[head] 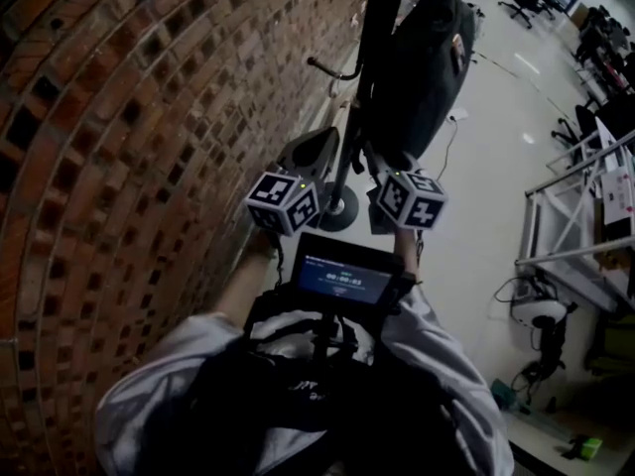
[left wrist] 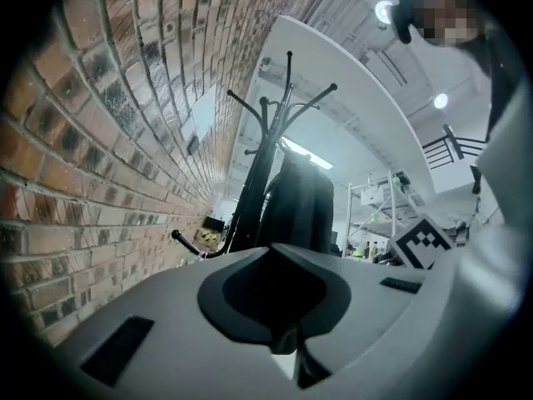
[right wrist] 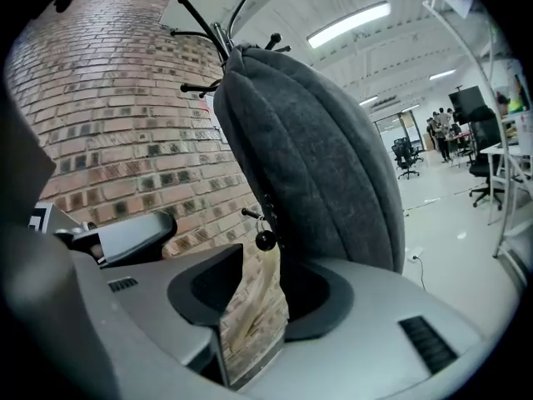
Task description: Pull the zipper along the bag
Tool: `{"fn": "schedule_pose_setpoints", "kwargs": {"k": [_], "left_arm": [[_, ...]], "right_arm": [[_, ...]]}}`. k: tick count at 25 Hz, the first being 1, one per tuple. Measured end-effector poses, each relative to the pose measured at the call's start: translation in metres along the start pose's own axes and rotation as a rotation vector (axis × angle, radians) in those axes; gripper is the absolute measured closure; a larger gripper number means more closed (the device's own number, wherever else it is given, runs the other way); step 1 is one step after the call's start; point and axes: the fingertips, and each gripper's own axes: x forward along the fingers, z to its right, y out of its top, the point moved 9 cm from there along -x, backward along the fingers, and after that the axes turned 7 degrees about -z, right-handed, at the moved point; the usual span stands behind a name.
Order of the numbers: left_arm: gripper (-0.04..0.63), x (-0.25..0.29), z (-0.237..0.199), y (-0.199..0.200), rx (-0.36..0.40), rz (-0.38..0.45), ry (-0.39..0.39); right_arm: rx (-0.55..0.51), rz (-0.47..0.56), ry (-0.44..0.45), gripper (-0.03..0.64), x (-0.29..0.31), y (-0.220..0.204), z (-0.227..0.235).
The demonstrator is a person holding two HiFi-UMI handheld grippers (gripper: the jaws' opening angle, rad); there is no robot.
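Brick wall (head: 119,147) is running beside the coat stand (left wrist: 265,165), where the bag (right wrist: 316,157), a plump pod of dark grey felt-like cloth, is hanging upright. Neither gripper is touching it, so the task is looking wholly ahead: the right gripper (right wrist: 250,311) is hovering near, jaws apart, and the left gripper (left wrist: 287,344) is waiting farther off, jaws together and empty.

White long sleeves (head: 139,390). Dark chest harness (head: 298,405) with black rectangular screen (head: 344,278), blue-lit, frame centre. Left gripper (left wrist: 287,348) and right gripper (right wrist: 250,327): pale grey moulded plastic shells, dark central recess, rectangular slots. Black-and-white square-marker cube on left (head: 283,202), matching right cube (head: 410,198).
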Motion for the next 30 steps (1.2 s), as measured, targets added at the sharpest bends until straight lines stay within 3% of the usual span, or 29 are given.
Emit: {"fn": "schedule_pose_setpoints", "kwargs": {"k": [9,17,22,25,30], "left_arm": [[0.588,0.012,-0.014,-0.004,-0.019,-0.02,-0.054],[0.588,0.019,-0.018,-0.006,-0.058,-0.016,-0.068],[0.588,0.022,-0.022,-0.006,-0.063,-0.013,-0.071],[0.588,0.024,-0.024,-0.006,-0.061,-0.017,-0.07],[0.588,0.022,-0.027,-0.007,-0.06,-0.021,-0.065]], "right_arm": [[0.032,0.092,-0.036,0.476,-0.014,-0.002,0.003],[-0.023,0.07,0.086,0.491,-0.023,-0.005,-0.003],[-0.098,0.037,0.106,0.491,-0.012,-0.002,-0.01],[-0.101,0.025,0.081,0.491,-0.003,-0.001,-0.01],[-0.016,0.012,0.02,0.491,-0.003,-0.009,0.006]]}}
